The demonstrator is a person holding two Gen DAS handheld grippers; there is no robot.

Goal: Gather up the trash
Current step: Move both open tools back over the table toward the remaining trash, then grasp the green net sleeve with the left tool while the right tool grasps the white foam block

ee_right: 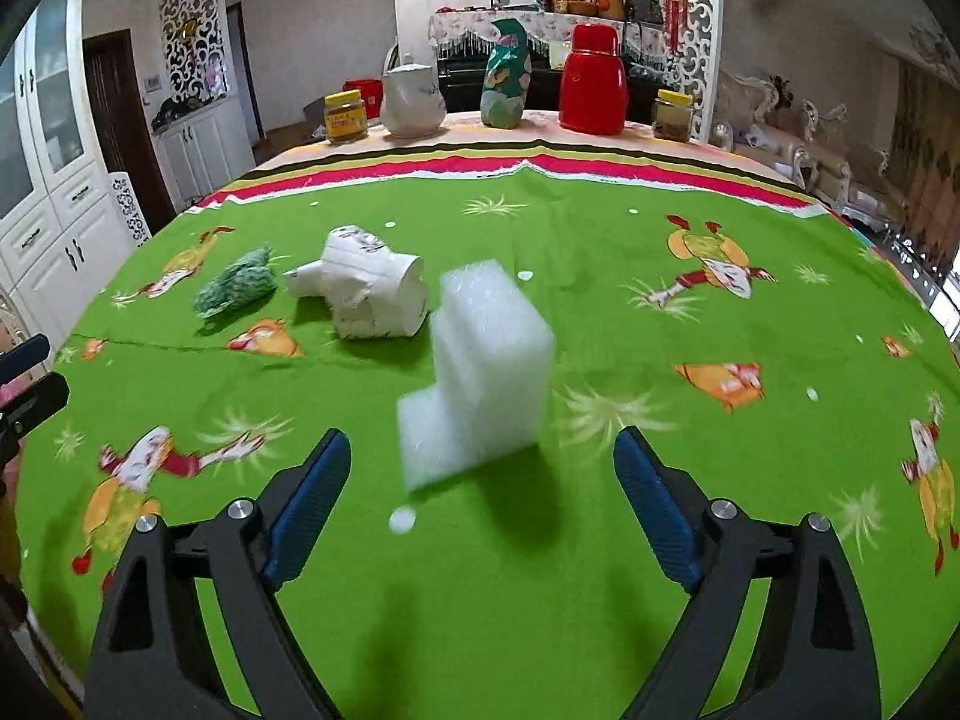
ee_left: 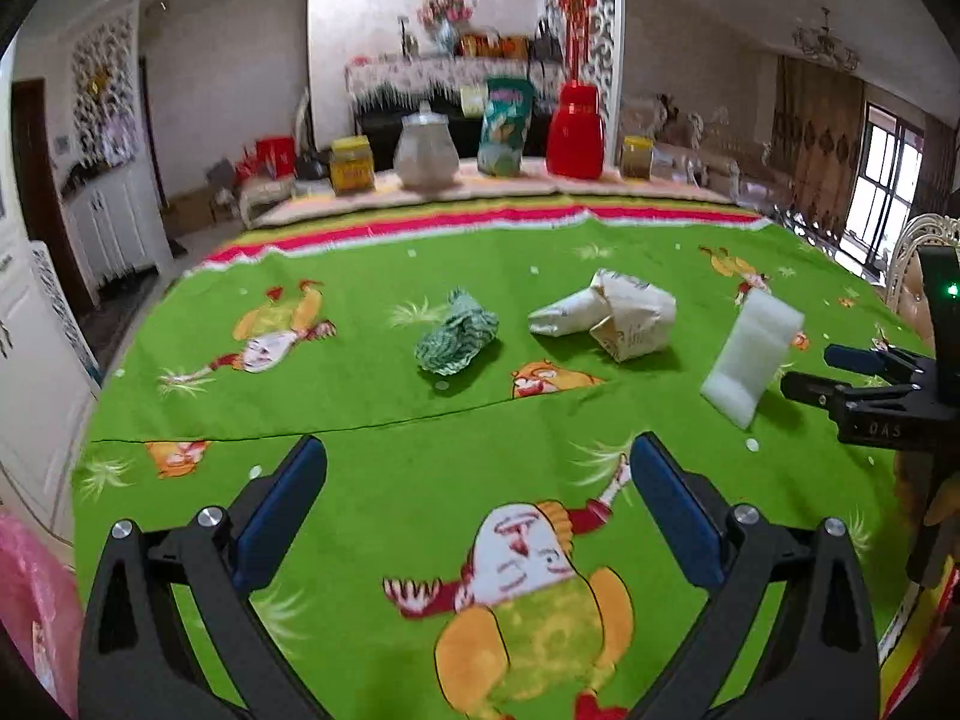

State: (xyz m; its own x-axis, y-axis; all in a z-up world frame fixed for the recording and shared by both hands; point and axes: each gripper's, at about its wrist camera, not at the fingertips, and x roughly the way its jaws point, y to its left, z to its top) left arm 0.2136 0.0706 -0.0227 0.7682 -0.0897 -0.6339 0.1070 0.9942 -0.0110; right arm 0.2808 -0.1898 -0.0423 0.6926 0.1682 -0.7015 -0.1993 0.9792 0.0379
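Nothing looks collected yet, as far as I can judge: three bits of trash sit on the desk (ee_right: 600,570), which has a green cartoon cloth over it. White foam block (ee_right: 480,384) is center of the right wrist view, just ahead of the right gripper (ee_right: 483,480), whose fingers are spread wide with nothing between them; the foam is blurred, so I can't tell if it's resting flat or tipped. Crumpled white paper (ee_right: 366,294) is left of center and farther back, green wad (ee_right: 237,288) farther left again, near each other but apart. Left gripper (ee_left: 477,480) also has fingers spread and empty, low in its frame, all three pieces well ahead of it: wad (ee_left: 459,333) at center, paper (ee_left: 612,315) right of it, foam (ee_left: 750,354) at right. Foam seems the likely first pick; all three are left to do. No bin visible; something pink (ee_left: 30,600) at lower left of the left view, can't tell what. Far edge, top of frame: yellow-lid jar (ee_right: 345,116), white pot (ee_right: 413,102), green bag (ee_right: 506,75), red flask (ee_right: 593,81), second jar (ee_right: 673,114), all well clear. Nothing blocks the approach to the foam.
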